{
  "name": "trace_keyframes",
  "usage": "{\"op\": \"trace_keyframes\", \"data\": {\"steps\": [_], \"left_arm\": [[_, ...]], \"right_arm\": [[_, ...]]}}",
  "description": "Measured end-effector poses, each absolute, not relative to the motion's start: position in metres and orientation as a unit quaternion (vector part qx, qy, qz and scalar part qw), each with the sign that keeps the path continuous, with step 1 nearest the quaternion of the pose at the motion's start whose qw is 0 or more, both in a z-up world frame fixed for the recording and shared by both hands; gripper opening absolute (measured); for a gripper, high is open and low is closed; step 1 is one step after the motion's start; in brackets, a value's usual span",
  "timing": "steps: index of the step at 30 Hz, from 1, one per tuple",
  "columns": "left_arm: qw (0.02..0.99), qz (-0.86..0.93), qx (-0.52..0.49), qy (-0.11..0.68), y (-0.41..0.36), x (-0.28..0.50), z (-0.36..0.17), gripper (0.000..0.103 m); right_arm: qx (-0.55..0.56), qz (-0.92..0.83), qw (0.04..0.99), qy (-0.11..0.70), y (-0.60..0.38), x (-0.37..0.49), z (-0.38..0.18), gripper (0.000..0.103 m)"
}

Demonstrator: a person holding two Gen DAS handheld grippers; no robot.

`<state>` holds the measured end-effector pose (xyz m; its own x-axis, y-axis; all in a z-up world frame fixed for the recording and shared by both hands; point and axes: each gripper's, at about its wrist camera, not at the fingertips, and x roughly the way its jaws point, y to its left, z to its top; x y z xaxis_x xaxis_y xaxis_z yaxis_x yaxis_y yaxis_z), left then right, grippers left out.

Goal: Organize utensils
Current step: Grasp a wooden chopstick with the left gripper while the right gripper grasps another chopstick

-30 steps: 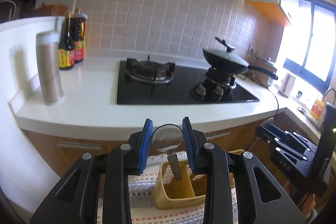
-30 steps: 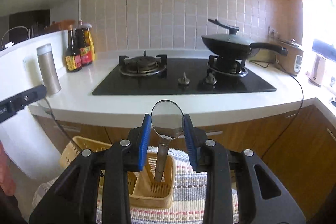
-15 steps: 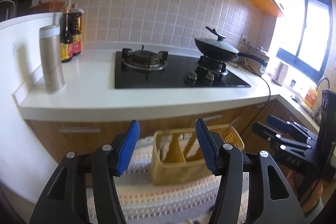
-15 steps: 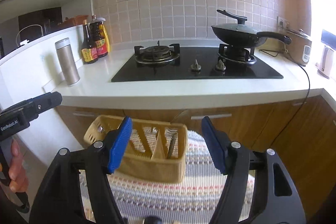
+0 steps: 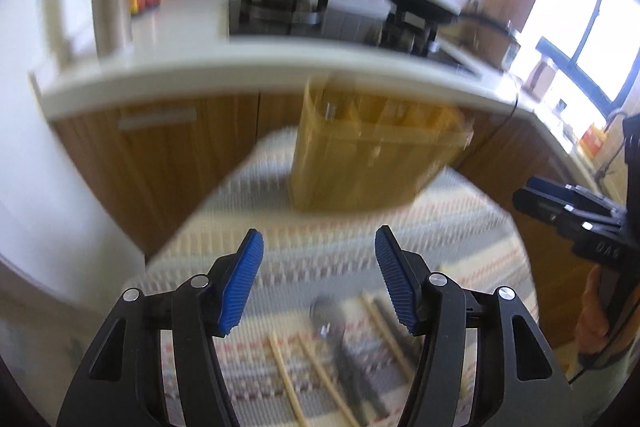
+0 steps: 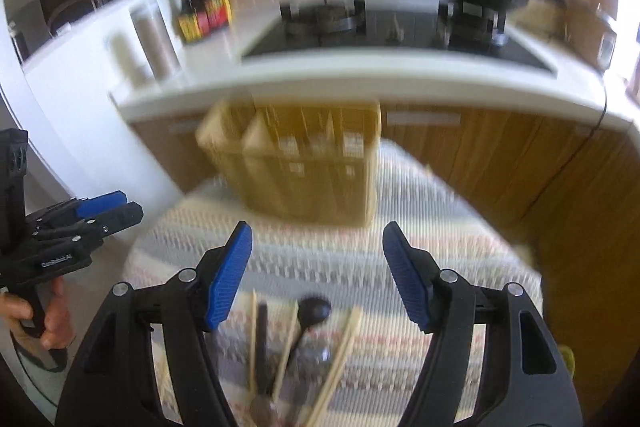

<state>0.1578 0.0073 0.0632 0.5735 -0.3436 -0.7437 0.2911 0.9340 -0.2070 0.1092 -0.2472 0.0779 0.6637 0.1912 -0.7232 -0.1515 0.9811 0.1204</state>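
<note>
Both grippers, left & right, jaws apart w/ nothing between after just opening, tilt toward loose chopsticks & spoon on the striped mat before the yellow caddy; next pick needs closing on one piece.

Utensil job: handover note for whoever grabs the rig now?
Left gripper: jaws open, nothing between them.
Right gripper: jaws open, empty too.
Yellow caddy stands on the striped mat, below the counter; the blur hides its contents.
Left to sort: chopsticks and a dark spoon, loose on the mat near both grippers.
</note>
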Motion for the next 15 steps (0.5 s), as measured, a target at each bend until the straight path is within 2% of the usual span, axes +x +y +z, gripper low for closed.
{"op": "trace_keyframes", "data": {"steps": [3, 6, 10, 15], "left_arm": [[0.864, -0.182, -0.029, 0.469, 0.007, 0.160, 0.029, 0.057], [0.849, -0.178, -0.022, 0.496, 0.004, 0.163, 0.002, 0.055], [0.843, -0.173, -0.010, 0.509, 0.001, 0.166, -0.018, 0.055], [0.840, -0.169, -0.025, 0.515, 0.014, 0.156, -0.027, 0.053]], "right_arm": [[0.037, 0.101, 0.885, 0.454, -0.252, 0.113, 0.044, 0.062], [0.063, 0.114, 0.853, 0.505, -0.256, 0.117, 0.012, 0.054], [0.097, 0.129, 0.818, 0.552, -0.255, 0.124, -0.021, 0.037], [0.111, 0.163, 0.792, 0.578, -0.238, 0.126, -0.041, 0.032]]}}
